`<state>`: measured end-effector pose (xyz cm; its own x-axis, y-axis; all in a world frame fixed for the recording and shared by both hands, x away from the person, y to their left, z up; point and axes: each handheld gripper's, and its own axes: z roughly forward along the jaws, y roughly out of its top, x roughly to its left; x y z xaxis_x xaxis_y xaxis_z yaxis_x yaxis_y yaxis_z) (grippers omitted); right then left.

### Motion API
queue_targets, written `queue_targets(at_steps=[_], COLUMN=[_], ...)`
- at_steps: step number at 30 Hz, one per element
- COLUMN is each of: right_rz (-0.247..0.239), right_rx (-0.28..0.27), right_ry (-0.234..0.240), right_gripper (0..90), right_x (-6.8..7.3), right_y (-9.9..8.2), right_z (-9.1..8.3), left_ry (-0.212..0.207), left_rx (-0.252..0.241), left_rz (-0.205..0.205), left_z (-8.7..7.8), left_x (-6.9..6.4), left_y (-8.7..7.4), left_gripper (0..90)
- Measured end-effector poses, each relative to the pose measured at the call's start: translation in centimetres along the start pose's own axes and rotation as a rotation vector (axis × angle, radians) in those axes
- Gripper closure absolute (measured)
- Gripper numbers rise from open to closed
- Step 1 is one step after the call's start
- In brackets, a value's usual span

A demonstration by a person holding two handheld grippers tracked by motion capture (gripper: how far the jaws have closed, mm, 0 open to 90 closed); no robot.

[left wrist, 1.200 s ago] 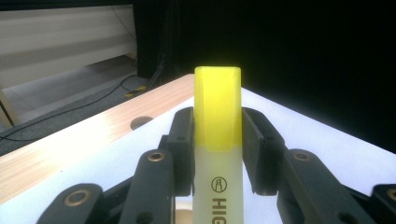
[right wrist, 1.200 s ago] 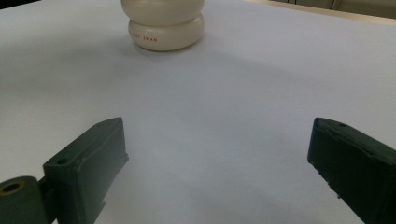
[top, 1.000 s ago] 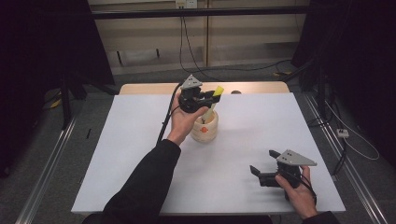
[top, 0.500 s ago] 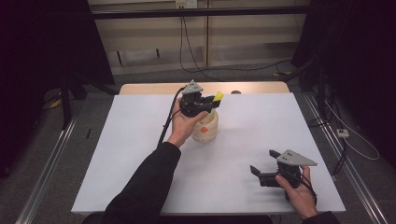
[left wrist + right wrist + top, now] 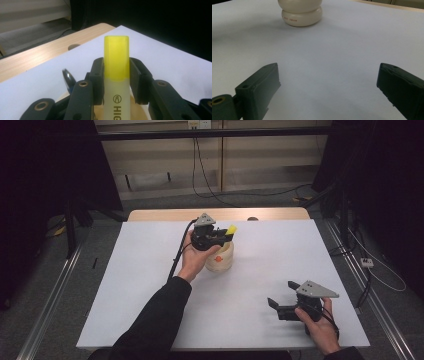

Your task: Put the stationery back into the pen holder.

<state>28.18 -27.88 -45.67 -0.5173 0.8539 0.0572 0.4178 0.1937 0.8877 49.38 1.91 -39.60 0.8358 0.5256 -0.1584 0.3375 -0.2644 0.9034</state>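
Note:
My left gripper [image 5: 220, 237] is shut on a yellow highlighter [image 5: 116, 72], whose cap [image 5: 231, 229] sticks out past the jaws. It hovers right over the mouth of a cream ceramic pot [image 5: 221, 257] near the middle of the white table. A pen tip [image 5: 68, 77] pokes up from the pot just left of the jaws. The pot [image 5: 300, 12] stands far ahead of my right gripper [image 5: 329, 87]. That right gripper [image 5: 280, 305] rests near the table's front right, open, with nothing between its jaws.
The white table top [image 5: 150, 285] lies on a wooden board whose bare strip [image 5: 165, 215] runs along the far edge. Cables trail over the floor behind, and a metal rail [image 5: 50, 310] lines the left side.
My left gripper has sunk a little toward the pot with the highlighter still in it. The right gripper has stayed where it was.

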Motion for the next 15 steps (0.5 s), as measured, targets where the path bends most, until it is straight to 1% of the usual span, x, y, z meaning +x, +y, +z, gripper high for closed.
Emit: queue_targets(at_steps=[5,8,11,13,15], right_rz=[0.0,0.0,0.0,0.0,0.002], right_rx=[0.004,0.006,0.005,0.004,0.003], right_ry=[0.001,0.004,0.003,0.002,0.001], right_gripper=[4.5,4.5,4.5,4.5,4.5], right_x=[0.0,0.0,0.0,0.0,0.0], right_y=[0.0,0.0,0.0,0.0,0.0], right_z=[0.1,0.1,0.1,0.0,0.0], left_ry=[0.008,-0.01,-0.027,-0.018,-0.015], left_rx=[0.014,0.003,-0.003,0.0,0.003], left_rz=[-0.025,-0.046,-0.045,-0.037,-0.043], left_z=[-0.4,-0.8,-1.2,-1.4,-1.6], left_x=[0.3,0.4,0.2,0.1,0.1], left_y=[-0.3,-0.1,0.2,0.3,0.4], left_gripper=[66.9,64.4,59.2,57.1,54.0])
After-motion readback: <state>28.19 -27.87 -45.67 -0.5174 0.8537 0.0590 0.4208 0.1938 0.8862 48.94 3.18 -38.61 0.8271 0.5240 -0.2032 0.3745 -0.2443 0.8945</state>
